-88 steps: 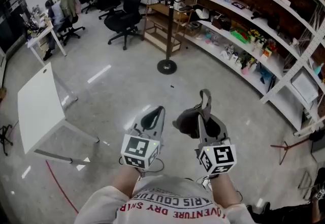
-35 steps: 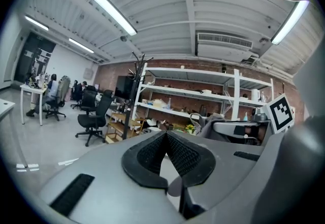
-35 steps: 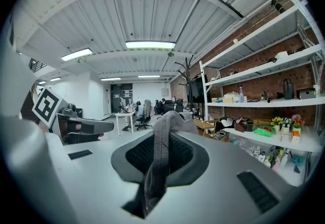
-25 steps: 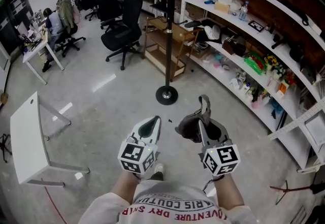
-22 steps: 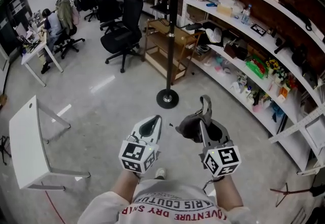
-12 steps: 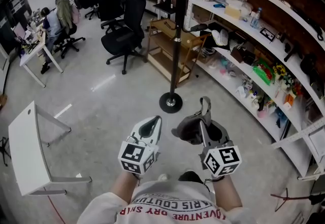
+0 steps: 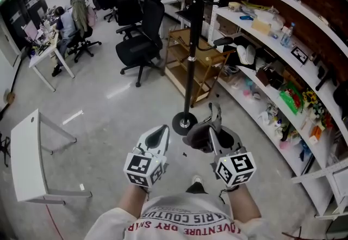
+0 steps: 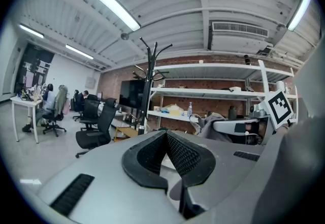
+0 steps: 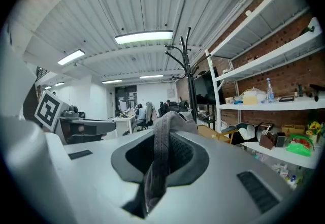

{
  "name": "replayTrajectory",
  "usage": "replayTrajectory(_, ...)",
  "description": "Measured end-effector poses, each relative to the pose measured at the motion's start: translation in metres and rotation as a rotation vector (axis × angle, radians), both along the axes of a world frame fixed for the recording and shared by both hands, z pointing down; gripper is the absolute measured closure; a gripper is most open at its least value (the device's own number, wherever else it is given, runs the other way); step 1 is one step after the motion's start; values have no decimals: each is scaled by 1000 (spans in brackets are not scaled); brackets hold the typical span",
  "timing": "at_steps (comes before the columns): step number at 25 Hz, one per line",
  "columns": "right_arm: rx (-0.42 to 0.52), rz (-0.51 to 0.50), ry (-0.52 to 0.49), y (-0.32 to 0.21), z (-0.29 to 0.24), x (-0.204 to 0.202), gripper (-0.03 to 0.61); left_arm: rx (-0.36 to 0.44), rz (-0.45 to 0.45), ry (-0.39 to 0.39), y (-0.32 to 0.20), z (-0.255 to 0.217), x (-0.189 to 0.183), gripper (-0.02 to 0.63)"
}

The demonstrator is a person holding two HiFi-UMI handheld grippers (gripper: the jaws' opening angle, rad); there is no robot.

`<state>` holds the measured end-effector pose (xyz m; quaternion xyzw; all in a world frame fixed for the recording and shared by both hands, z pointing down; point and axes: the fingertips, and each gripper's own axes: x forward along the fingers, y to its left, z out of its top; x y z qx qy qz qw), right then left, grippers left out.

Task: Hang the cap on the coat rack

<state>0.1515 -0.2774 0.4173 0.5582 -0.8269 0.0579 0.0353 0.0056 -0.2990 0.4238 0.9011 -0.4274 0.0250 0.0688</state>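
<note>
Change: the coat rack is nearer than a second ago; its base now lies just beyond the gripper tips in the head view, where before it stood well ahead.
Step in hand: the cap is being carried toward the rack; hanging has not yet begun.
Cap: the grey cap is in the air above the floor, held by a band of its fabric.
Right gripper: the jaws are clamped on the cap's fabric.
Left gripper: the jaws are pressed together and nothing is between them.
Next move: I judge the right gripper must rise to the hooks, which are high above, slip the cap over one, then let go.
</note>
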Motion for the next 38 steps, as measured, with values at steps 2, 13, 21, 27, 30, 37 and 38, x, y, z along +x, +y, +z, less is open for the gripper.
replayTrajectory(2,6,-30,9,-21,-5,22,541,5,-18,9,-19,-5,24,609)
replayTrajectory(13,43,-104,61,-107,-21,116,541,-3,-69,16,-92,-6,123,609)
replayTrajectory(21,126,-119,75,-169,-56,134,541,4,-70,18,-150,-13,139,609)
replayTrajectory(27,224,-115,136,-218,-97,122,541,29,-32,24,-200,-25,137,609)
replayTrajectory(30,283,-115,170,-241,-121,112,541,44,-30,37,-222,-31,129,609)
replayTrajectory(37,443,-132,253,-276,-185,86,541,46,-1,10,-255,-37,115,609)
replayTrajectory(38,463,-135,262,-279,-193,83,541,50,1,8,-257,-38,114,609)
